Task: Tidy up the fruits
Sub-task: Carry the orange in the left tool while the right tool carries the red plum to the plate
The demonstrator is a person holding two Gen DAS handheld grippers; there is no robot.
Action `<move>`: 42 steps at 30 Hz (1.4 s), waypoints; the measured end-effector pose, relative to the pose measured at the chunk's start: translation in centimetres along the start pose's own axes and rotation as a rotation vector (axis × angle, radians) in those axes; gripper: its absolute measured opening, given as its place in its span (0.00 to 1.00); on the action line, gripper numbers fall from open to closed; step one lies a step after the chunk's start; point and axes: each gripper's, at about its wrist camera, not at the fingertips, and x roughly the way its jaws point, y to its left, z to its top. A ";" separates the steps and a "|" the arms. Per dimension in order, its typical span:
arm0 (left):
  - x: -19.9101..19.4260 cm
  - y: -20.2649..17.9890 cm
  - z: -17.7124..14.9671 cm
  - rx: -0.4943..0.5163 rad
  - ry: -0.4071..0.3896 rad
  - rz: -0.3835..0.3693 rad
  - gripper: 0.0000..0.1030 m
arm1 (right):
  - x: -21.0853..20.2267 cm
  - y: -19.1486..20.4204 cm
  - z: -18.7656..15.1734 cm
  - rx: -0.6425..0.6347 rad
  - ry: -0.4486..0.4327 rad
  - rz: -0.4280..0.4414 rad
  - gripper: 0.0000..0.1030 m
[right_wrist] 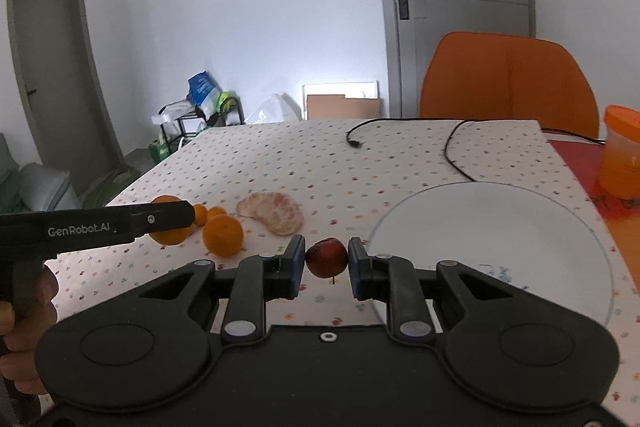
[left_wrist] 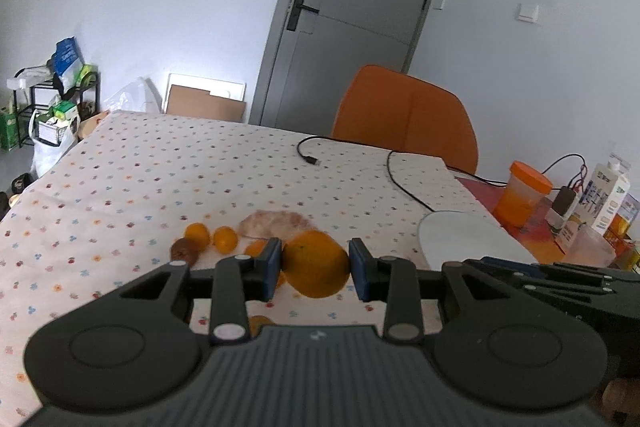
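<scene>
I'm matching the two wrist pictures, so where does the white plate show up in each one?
Left wrist view: the white plate sits right of centre, just past the left gripper's right finger.
Right wrist view: the white plate fills the lower right, empty.
Shared landmark: the orange chair behind the table.

Soft, even daylight is filling both views; a bright patch is glowing on the far wall (right_wrist: 280,67) behind the worktop (left_wrist: 160,163). Shadows under the fruit are staying faint. Fisheye is bending the door (left_wrist: 352,15) and darkening the frame corners. The orange chair (right_wrist: 508,79) is looking slightly blurred.
</scene>
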 end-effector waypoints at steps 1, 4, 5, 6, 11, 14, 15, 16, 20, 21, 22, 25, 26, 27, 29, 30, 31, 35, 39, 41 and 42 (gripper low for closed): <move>-0.1 -0.3 0.0 0.005 -0.001 -0.003 0.34 | -0.3 -0.3 0.0 0.005 -0.005 -0.003 0.21; 0.0 -1.3 0.1 0.021 -0.002 -0.011 0.34 | -1.0 -1.2 -0.1 0.022 -0.018 -0.015 0.21; 0.0 -1.6 0.1 0.024 -0.003 -0.014 0.34 | -1.2 -1.5 -0.1 0.027 -0.023 -0.019 0.21; 0.0 -1.8 0.1 0.028 -0.003 -0.016 0.34 | -1.4 -1.8 -0.2 0.032 -0.026 -0.022 0.21; 0.2 -3.0 0.1 0.050 -0.002 -0.034 0.34 | -2.2 -3.0 -0.6 0.054 -0.040 -0.037 0.21; 0.4 -3.8 0.1 0.057 0.001 -0.047 0.34 | -2.6 -4.2 -0.8 0.079 -0.052 -0.058 0.21; 0.5 -4.1 0.1 0.063 0.002 -0.050 0.34 | -2.8 -4.6 -0.9 0.089 -0.057 -0.066 0.21; 0.6 -4.3 0.1 0.069 0.002 -0.056 0.34 | -3.0 -5.1 -0.9 0.102 -0.064 -0.072 0.21; 1.1 -5.5 0.2 0.090 0.004 -0.073 0.34 | -3.8 -7.2 -0.9 0.143 -0.090 -0.112 0.21; 1.3 -5.8 0.3 0.092 0.004 -0.076 0.34 | -3.9 -7.7 -0.9 0.150 -0.093 -0.120 0.21; 1.5 -6.1 0.3 0.096 0.005 -0.079 0.34 | -4.0 -8.1 -1.0 0.156 -0.097 -0.129 0.21; 2.2 -7.2 0.3 0.110 0.011 -0.088 0.34 | -4.2 -9.5 -1.2 0.173 -0.099 -0.146 0.21; 2.5 -7.5 0.2 0.115 0.013 -0.092 0.34 | -4.2 -9.9 -1.4 0.178 -0.099 -0.151 0.21; 2.7 -8.0 0.2 0.122 0.016 -0.097 0.34 | -4.2 -10.2 -1.5 0.181 -0.100 -0.156 0.21; 3.2 -8.7 0.0 0.131 0.021 -0.104 0.34 | -4.1 -10.7 -1.7 0.188 -0.098 -0.163 0.21; 3.5 -9.1 -0.2 0.136 0.026 -0.109 0.34 | -4.1 -11.1 -1.9 0.192 -0.097 -0.165 0.21; 3.7 -9.4 -0.3 0.139 0.030 -0.112 0.34 | -4.2 -11.2 -2.1 0.194 -0.096 -0.167 0.21; 4.8 -10.9 -0.8 0.156 0.047 -0.129 0.34 | -3.7 -12.1 -2.5 0.201 -0.087 -0.173 0.21; 5.9 -12.0 -1.4 0.171 0.074 -0.144 0.34 | -3.3 -12.7 -2.8 0.208 -0.081 -0.177 0.21; 6.3 -12.5 -1.6 0.175 0.083 -0.151 0.34 | -3.3 -12.8 -2.9 0.207 -0.085 -0.177 0.21; 6.4 -12.7 -1.7 0.176 0.085 -0.154 0.34 | -3.4 -12.9 -3.0 0.207 -0.087 -0.179 0.21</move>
